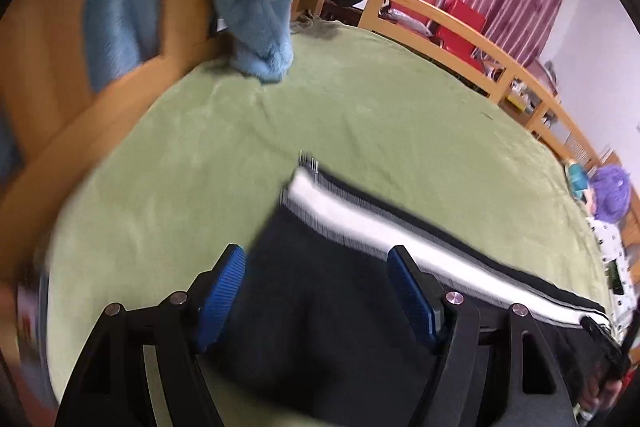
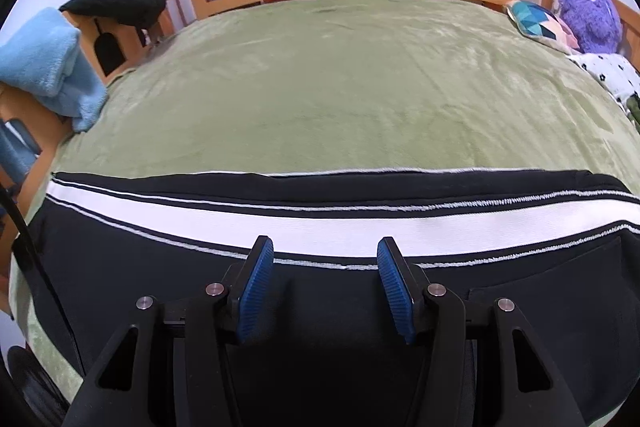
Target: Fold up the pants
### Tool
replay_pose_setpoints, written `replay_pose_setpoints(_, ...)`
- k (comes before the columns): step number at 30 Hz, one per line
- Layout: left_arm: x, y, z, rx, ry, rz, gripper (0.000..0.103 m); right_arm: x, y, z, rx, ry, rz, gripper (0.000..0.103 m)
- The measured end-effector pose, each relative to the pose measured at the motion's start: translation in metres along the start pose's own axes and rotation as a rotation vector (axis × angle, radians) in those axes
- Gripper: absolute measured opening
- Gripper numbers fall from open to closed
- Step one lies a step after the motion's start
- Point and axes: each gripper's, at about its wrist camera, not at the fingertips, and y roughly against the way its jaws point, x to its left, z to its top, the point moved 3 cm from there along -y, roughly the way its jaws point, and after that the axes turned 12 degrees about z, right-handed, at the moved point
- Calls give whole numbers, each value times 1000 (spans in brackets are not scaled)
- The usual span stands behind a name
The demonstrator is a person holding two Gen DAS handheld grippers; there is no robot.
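Both claws gape empty over the pants (image 2: pixel 320 227), whose striped edge borders bare green blanket (image 2: pixel 340 87).

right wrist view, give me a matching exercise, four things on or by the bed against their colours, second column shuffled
Things:
1. pants
2. bed cover
3. plush toy
4. fleece blanket

Colours:
A. light blue
B. purple
C. black with a white stripe
D. green

Pairs: 1-C, 2-D, 3-B, 4-A
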Motion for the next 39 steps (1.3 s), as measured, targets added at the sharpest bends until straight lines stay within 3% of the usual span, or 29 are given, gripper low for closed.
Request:
replay_pose_setpoints(4, 15, 16, -59, 18, 76, -8, 70, 9, 7, -3, -6, 18, 31, 54)
replay_pose_setpoints(8, 36, -6, -85, 74, 176, -4, 65, 11, 10, -6, -4, 17, 35, 54)
replay_pose_setpoints(10, 48, -26, -87, 122, 267, -10, 51, 10, 11, -7, 0, 9, 33, 54)
replay_pose_setpoints(12, 59, -46, -86, 167, 371, -44, 45, 9, 12, -8, 1, 10, 15, 54)
replay_pose_setpoints(14, 59, -54, -82, 149, 400, -74, 44, 7, 13, -9, 2, 9, -14, 54)
replay_pose_setpoints(20, 49, -81, -63, 136, 431, -45, 44, 1, 7, -15, 35, -12, -56, 54)
replay_pose_setpoints(21, 46, -84, -61, 132, 425, -40, 40, 2, 5, -15, 41, -5, -66, 54)
replay_pose_setpoints(22, 43, -84, -59, 136, 412, -35, 27, 2, 4, -15, 43, 2, -75, 54)
replay_pose_setpoints(24, 44, -81, -54, 149, 395, -86, 14, 3, 3, -15, 41, 13, -87, 54)
replay_pose_setpoints(25, 50, -71, -50, 136, 415, -109, 13, 3, 3, -15, 42, 11, -90, 54)
replay_pose_setpoints(27, 59, -46, -40, 76, 438, -141, 13, 2, 5, -15, 39, 6, -84, 54)
replay_pose_setpoints(29, 58, -32, -31, 54, 381, -129, 13, 1, 11, -17, 23, 7, -86, 54)
replay_pose_setpoints(31, 54, -44, -36, 75, 352, -52, 17, -4, 16, -19, 14, 3, -84, 54)
replay_pose_setpoints(34, 55, -74, -50, 226, 320, 65, 33, -14, 23, -27, 26, -10, -82, 54)
replay_pose_setpoints(36, 66, -66, -53, 215, 387, 48, 33, -25, 34, -33, 28, -27, -90, 54)
replay_pose_setpoints(39, 61, -40, -52, 174, 313, 176, 44, -47, 64, -44, -16, -90, -84, 54)
